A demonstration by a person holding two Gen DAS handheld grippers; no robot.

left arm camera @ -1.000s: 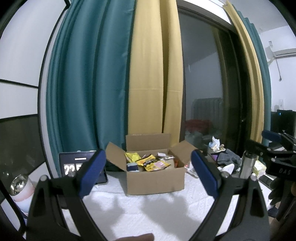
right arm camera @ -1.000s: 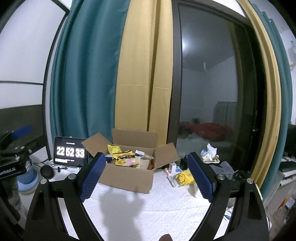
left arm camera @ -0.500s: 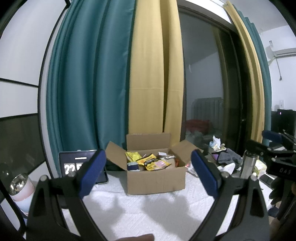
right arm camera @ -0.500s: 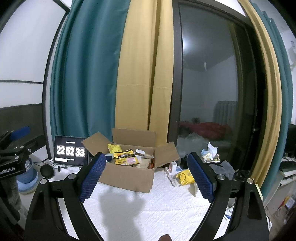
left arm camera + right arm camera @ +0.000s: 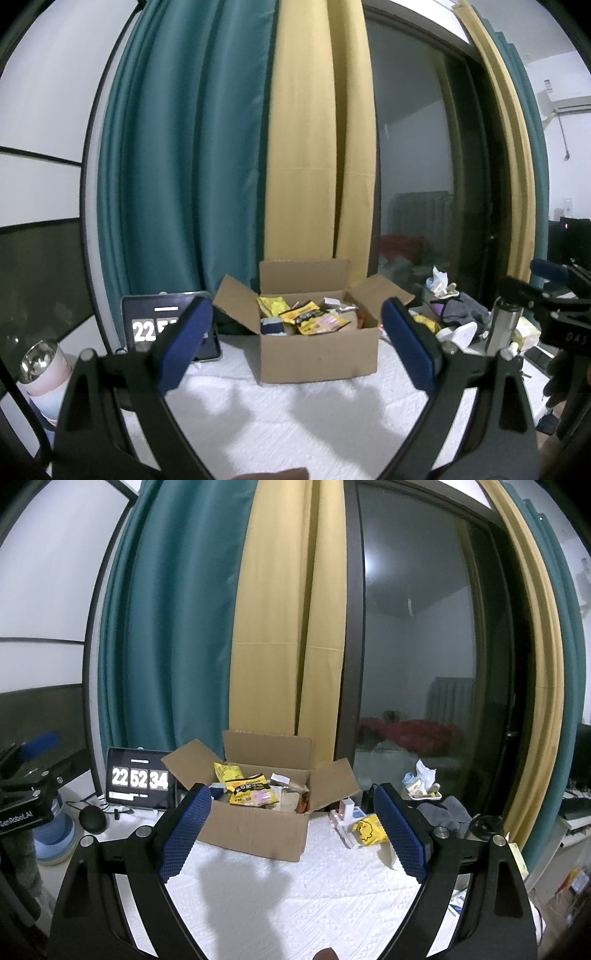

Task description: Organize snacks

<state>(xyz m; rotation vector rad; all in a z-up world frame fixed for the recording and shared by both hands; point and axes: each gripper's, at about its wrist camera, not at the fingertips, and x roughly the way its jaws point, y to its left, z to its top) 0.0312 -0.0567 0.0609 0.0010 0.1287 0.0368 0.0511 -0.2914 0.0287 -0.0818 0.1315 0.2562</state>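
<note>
One open brown cardboard box [image 5: 317,354] sits at 12 o'clock on the white textured tablecloth [image 5: 295,417], all four flaps folded out, and it is packed with snack packets: a yellow-and-black pouch [image 5: 304,318] on top, a plain yellow bag [image 5: 271,305] behind it at 11 o'clock, a pink packet [image 5: 330,322] touching the pouch, and more beneath that are too jumbled to count. From the right wrist, one yellow packet with a cartoon face [image 5: 367,830] lies outside the box at 2 o'clock, just beside a small white box [image 5: 346,809]. One black tablet clock [image 5: 140,780] reads 22 52 34 at 10 o'clock. The left gripper [image 5: 295,349] is spread wide, blue pads empty, framing the box; the right gripper [image 5: 293,830] is likewise wide apart, holding nothing.
</note>
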